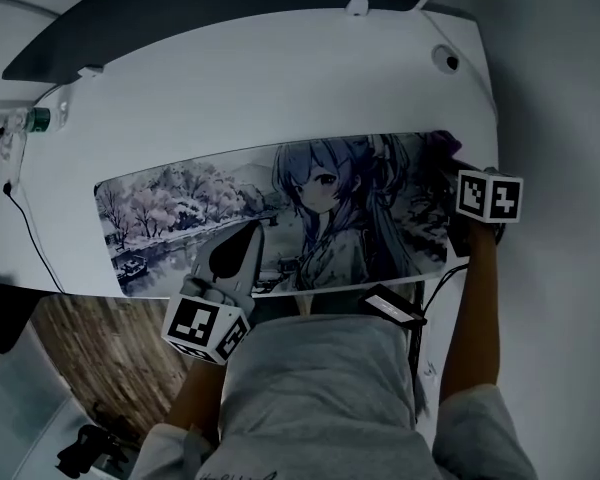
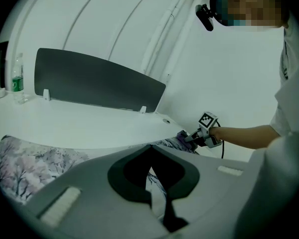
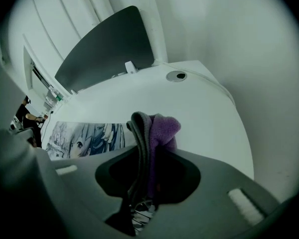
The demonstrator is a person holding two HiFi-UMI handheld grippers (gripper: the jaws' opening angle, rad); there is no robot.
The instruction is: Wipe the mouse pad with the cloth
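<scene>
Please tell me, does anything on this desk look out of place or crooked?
Nothing stands out. The mouse pad lies flat along the front edge of the desk, and the cloth is bunched in the right gripper at the pad's right end.

Dim, cool grey-green cast throughout; light flat, diffuse, source unseen. Shadows faint. Heavy fisheye bending, black vignette at corners. Nearest foreground soft, out of focus.

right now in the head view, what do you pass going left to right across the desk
clear plastic bottle with a green label → left gripper → flat black box on a cable → right gripper clamped on the purple fleece cloth. The long printed mouse pad spans them all.
</scene>
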